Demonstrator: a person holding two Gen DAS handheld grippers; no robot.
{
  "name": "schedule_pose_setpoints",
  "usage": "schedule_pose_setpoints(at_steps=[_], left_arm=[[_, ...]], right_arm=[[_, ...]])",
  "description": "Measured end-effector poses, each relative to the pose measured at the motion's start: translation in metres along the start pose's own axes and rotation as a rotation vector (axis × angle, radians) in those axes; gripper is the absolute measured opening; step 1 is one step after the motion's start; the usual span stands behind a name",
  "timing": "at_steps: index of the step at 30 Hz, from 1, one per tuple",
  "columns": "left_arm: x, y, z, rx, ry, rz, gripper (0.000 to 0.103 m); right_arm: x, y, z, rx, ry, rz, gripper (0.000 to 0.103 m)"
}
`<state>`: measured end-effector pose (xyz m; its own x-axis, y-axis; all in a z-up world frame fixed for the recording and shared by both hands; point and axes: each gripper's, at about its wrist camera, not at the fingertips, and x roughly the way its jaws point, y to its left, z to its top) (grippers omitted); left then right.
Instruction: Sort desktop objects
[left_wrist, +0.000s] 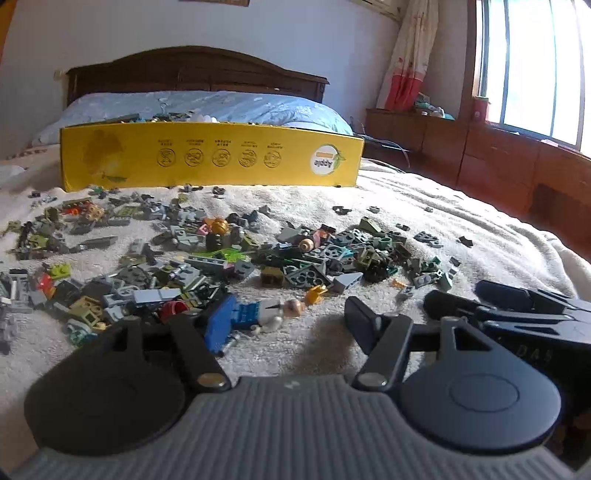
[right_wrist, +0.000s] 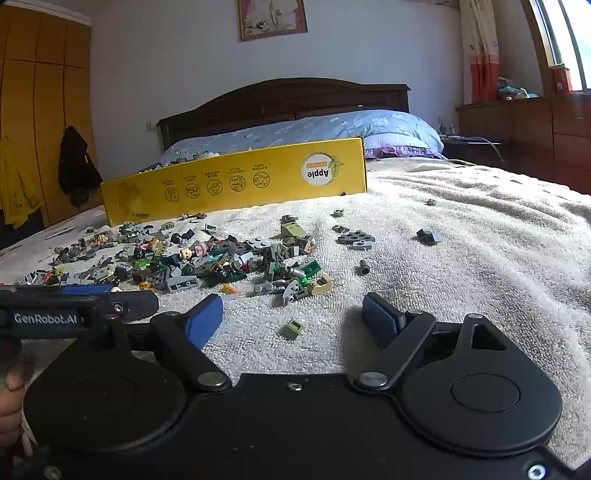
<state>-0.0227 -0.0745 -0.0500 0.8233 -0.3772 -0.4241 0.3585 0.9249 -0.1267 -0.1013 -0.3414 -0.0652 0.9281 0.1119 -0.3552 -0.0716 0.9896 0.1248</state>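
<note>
Left wrist view: the left hand-held gripper stands released, a toy figure lying crosswise between its fingers on the bed.

Right wrist view: the right hand-held gripper, released, has a small olive brick directly ahead, untouched

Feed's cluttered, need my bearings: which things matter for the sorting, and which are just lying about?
Job:
- toy bricks
- minifigure
- olive brick
- yellow box

Lying about:
- blue pillow
- curtain
- black jacket
- framed picture
</note>
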Motion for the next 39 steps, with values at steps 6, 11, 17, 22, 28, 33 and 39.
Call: schedule_pose_setpoints(at_steps=[6,11,17,22,28,33,39], left_arm=[[-0.005,0.01,0.002,-0.033,0.004,0.012,0.052],[-0.005,0.006,-0.002,-0.007,-0.005,0.007,0.065],[0.0,0.005,-0.002,-0.026,0.01,-0.042,0.084],[0.001,0.004,-0.002,-0.021,0.012,-0.063,0.088],[-0.006,0.008,-0.002,-0.065,-0.004,0.002,0.061],[-0.008,0.014,0.0,-0.097,0.001,0.036,0.043],[-0.014,0.005,-0.001,-0.041,-0.021,0.053,0.043]], right_arm=[[-0.013,0.009,-0.002,-0.023,-0.024,0.014,0.076],[-0.025,0.019,-0.007,-0.071,-0.042,0.018,0.068],[-0.026,0.017,-0.014,-0.036,-0.026,0.016,0.068],[-0.02,0.015,-0.019,0.005,-0.029,0.01,0.069],[-0.021,0.014,-0.018,0.036,-0.042,-0.011,0.057],[-0.023,0.008,-0.018,0.077,-0.048,-0.038,0.042],[-0.026,0.009,-0.017,0.07,-0.049,-0.06,0.019]])
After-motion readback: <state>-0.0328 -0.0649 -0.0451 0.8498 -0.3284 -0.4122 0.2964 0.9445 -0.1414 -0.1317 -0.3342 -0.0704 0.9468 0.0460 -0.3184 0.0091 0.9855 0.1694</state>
